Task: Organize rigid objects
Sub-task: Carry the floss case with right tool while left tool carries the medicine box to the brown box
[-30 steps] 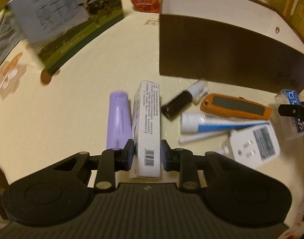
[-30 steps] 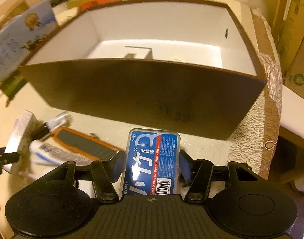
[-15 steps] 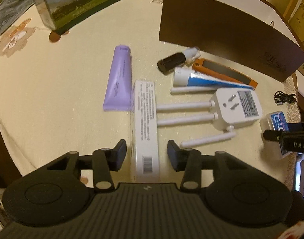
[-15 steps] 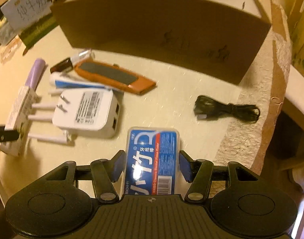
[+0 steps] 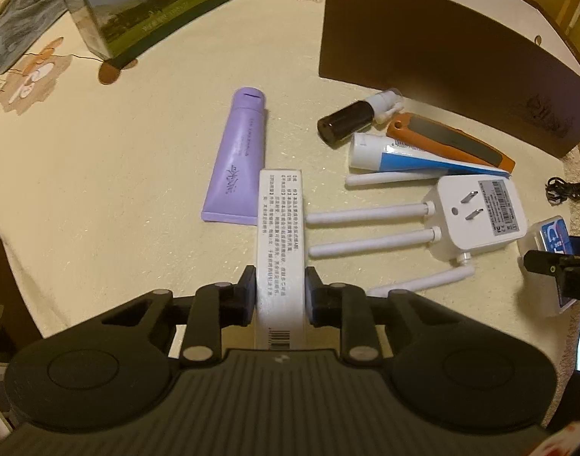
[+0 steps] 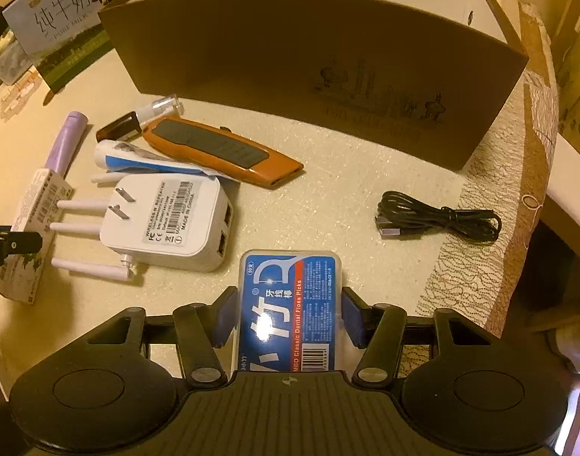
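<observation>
The floss pick case (image 6: 290,304) is clear glossy plastic over a shiny printed label. The brown box (image 6: 308,68) looks like matt cardboard, the router (image 6: 168,220) smooth white plastic, the tablecloth (image 6: 479,258) textured, patterned fabric.

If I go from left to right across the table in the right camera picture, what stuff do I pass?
Thin white box → purple tube → white plug with antennas → blue floss pick box in the right gripper → black cable.
</observation>
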A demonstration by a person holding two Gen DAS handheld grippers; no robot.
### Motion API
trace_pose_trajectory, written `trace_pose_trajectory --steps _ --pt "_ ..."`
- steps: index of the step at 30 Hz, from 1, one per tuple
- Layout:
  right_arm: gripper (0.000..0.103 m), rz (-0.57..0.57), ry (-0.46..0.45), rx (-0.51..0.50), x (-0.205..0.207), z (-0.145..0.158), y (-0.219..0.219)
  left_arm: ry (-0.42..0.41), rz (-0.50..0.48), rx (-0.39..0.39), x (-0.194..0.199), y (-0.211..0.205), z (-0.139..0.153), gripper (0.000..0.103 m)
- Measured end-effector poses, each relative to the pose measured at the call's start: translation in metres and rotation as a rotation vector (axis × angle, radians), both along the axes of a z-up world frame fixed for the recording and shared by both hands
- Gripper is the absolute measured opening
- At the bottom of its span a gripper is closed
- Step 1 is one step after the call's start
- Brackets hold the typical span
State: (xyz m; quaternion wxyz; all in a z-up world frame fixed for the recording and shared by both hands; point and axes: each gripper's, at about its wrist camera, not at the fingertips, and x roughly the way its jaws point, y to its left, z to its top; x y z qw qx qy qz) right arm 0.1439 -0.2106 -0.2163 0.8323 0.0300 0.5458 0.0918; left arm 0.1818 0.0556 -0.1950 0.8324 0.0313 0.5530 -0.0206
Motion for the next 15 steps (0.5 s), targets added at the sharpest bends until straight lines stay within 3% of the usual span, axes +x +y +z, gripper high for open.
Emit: trace_pose_trajectory --steps 15 --pt "0.053 -0.022 -0.11 0.092 0.006 0.062 -0.016 -0.138 -0.031 -0.01 -0.001 -0.012 0.064 0.021"
